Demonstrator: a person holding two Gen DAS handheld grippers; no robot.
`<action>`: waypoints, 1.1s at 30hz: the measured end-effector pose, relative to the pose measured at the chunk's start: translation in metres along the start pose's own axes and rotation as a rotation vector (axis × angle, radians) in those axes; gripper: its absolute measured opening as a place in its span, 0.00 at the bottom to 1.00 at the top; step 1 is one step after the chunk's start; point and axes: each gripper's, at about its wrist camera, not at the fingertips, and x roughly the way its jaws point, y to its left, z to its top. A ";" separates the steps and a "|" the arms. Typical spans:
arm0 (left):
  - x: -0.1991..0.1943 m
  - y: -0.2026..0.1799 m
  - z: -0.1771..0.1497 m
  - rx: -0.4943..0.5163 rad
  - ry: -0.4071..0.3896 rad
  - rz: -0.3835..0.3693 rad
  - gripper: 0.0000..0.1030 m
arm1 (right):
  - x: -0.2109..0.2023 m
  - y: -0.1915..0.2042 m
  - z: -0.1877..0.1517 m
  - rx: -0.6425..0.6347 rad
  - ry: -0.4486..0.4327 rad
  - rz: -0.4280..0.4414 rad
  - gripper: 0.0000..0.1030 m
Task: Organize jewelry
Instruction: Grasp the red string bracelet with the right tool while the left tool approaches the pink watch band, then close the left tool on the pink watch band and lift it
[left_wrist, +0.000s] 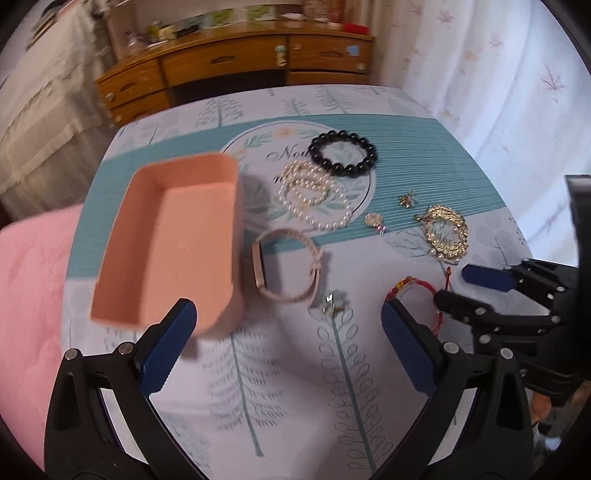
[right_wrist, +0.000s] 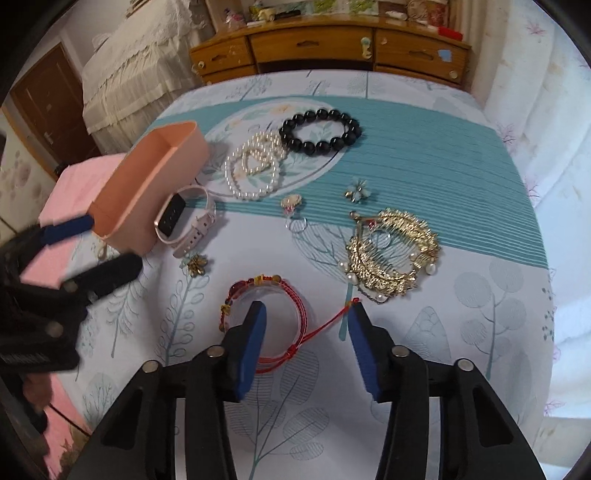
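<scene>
An empty pink box (left_wrist: 173, 240) (right_wrist: 147, 184) stands on the table at the left. Beside it lie a pink watch (left_wrist: 284, 266) (right_wrist: 184, 218), a pearl bracelet (left_wrist: 314, 195) (right_wrist: 255, 170), a black bead bracelet (left_wrist: 343, 153) (right_wrist: 321, 131), a gold hair comb (left_wrist: 445, 232) (right_wrist: 391, 254), a red cord bracelet (left_wrist: 413, 291) (right_wrist: 273, 295) and small brooches (left_wrist: 332, 301) (right_wrist: 195, 264). My left gripper (left_wrist: 288, 347) is open, near the box's front corner. My right gripper (right_wrist: 306, 350) is open, its fingers astride the red bracelet's near side.
A patterned cloth (left_wrist: 288, 387) (right_wrist: 461, 314) covers the table. A wooden dresser (left_wrist: 236, 70) (right_wrist: 332, 48) stands behind it. Pink bedding (left_wrist: 29, 295) lies at the left and a white curtain (left_wrist: 498, 74) hangs at the right.
</scene>
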 end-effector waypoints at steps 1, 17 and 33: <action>0.000 -0.001 0.005 0.026 -0.002 -0.004 0.92 | 0.003 0.000 0.001 -0.008 0.008 0.006 0.45; 0.034 -0.028 0.026 0.170 0.112 -0.052 0.60 | 0.025 -0.002 0.003 -0.049 0.021 0.022 0.42; 0.056 -0.039 0.034 0.161 0.177 -0.072 0.49 | 0.027 -0.002 0.008 -0.080 0.003 -0.031 0.07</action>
